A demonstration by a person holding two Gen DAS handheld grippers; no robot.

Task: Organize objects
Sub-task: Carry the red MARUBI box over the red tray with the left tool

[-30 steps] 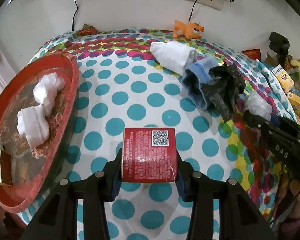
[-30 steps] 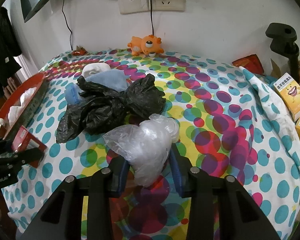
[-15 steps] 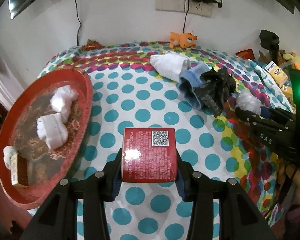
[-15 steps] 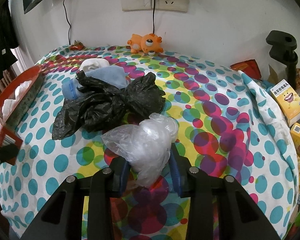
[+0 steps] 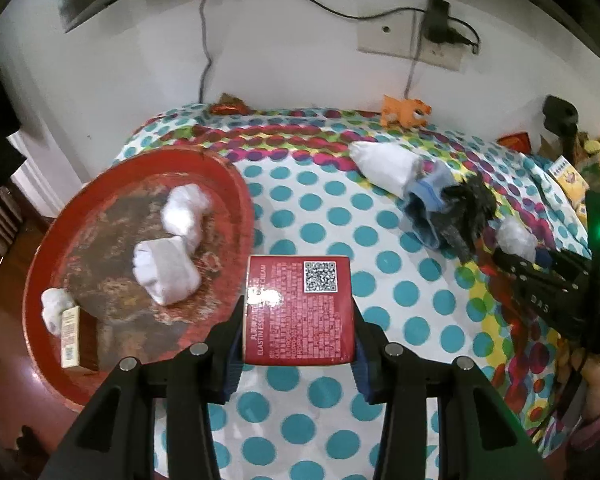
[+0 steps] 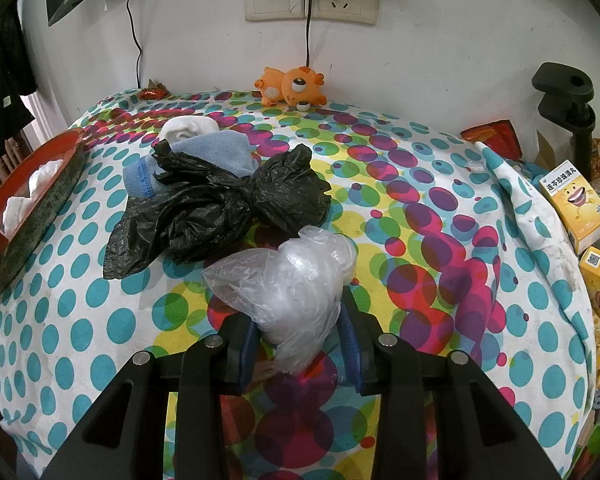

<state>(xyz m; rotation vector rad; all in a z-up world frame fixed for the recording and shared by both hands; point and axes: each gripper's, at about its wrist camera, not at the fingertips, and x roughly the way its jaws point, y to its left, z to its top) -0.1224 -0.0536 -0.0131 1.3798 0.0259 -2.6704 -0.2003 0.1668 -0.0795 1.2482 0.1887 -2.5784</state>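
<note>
My left gripper (image 5: 298, 354) is shut on a red box (image 5: 300, 308) with white print and a QR code, held above the dotted tablecloth beside the rim of the red tray (image 5: 244, 200). The tray holds white rolled socks (image 5: 166, 276) and a small carton (image 5: 70, 336). My right gripper (image 6: 298, 350) is shut on a crumpled clear plastic bag (image 6: 288, 284), low over the cloth. In the left wrist view that right gripper (image 5: 512, 258) shows at the right with the clear bag (image 5: 516, 236). A black plastic bag (image 6: 216, 208) lies just beyond, over a blue cloth (image 6: 220, 152) and a white sock (image 6: 186, 128).
An orange toy (image 6: 290, 90) lies by the wall under the sockets. Yellow cartons (image 6: 576, 204) and a black clamp stand (image 6: 564, 96) crowd the right edge. A red wrapper (image 6: 152, 92) sits at the back left. The dotted cloth (image 6: 440, 240) stretches right of the bags.
The left gripper has risen with the red box and drawn back, so the tray and wall show more fully. The right gripper has stayed put with the clear bag.
</note>
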